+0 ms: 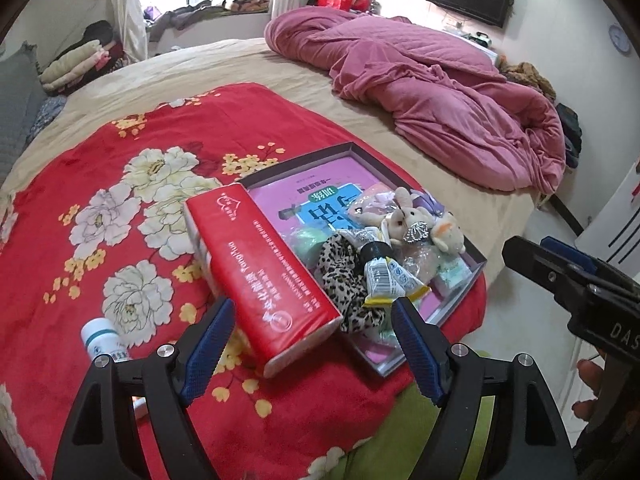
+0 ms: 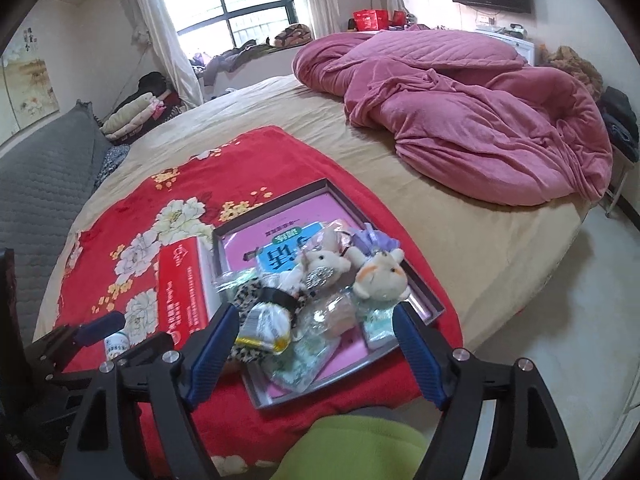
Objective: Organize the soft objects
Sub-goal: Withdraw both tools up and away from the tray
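The soft things lie heaped in the shallow tray [image 2: 434,312] on the red flowered blanket [image 1: 168,128], which covers the near part of the bed [image 2: 460,240]. In the right wrist view the heap fills the lower centre of the frame, directly ahead of the right tool [image 2: 314,326] and between its blue fingers [image 2: 212,344]. The plush toys [image 2: 380,276] sit at the far side of the heap, the leopard-print cloth [image 1: 340,276] and a tube [image 1: 384,276] at the near side.

In the left wrist view the red box [image 1: 264,276] occupies the centre. Its long axis runs from upper left to lower right, and its near end lies between the fingers of the left tool [image 1: 314,326]. The tray sits to the right of that box (so the right tool is judged the nearer one for the heap, the left for the box).

Both tools are released: jaws stand wide, pads touch nothing, and neither carries anything. A small white bottle [image 1: 102,340] lies on the blanket at lower left.
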`<move>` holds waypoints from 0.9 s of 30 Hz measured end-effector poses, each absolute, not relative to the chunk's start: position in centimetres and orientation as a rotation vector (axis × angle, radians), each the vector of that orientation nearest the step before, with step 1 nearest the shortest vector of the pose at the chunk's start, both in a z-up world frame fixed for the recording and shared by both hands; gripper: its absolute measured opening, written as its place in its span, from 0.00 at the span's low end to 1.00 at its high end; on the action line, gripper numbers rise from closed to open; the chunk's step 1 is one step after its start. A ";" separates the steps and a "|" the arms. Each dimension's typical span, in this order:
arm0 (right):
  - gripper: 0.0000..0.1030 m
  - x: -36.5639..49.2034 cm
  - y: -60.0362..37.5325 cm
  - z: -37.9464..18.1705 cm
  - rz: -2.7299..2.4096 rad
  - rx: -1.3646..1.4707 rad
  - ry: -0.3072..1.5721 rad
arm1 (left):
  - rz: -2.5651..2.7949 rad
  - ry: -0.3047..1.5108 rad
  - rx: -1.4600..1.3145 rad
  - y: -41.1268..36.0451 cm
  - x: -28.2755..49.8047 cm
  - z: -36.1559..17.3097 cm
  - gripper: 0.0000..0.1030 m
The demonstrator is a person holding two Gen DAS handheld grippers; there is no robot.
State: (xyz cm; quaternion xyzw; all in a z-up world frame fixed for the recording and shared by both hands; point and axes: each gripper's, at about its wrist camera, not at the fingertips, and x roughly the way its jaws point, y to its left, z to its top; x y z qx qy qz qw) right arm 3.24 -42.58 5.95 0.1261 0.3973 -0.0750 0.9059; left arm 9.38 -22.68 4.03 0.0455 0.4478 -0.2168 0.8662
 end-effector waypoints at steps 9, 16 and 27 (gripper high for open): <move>0.76 1.0 -40.2 6.1 -0.156 0.216 0.812 | -0.433 0.925 0.076 -20.3 7.3 4.8 0.79; 0.76 -1.0 -39.2 5.5 -0.169 0.287 0.835 | -0.419 0.944 0.083 -19.1 5.4 4.3 0.79; 0.76 -3.9 -36.6 3.7 -0.233 0.255 0.852 | -0.378 0.967 0.088 -17.4 3.6 3.2 0.79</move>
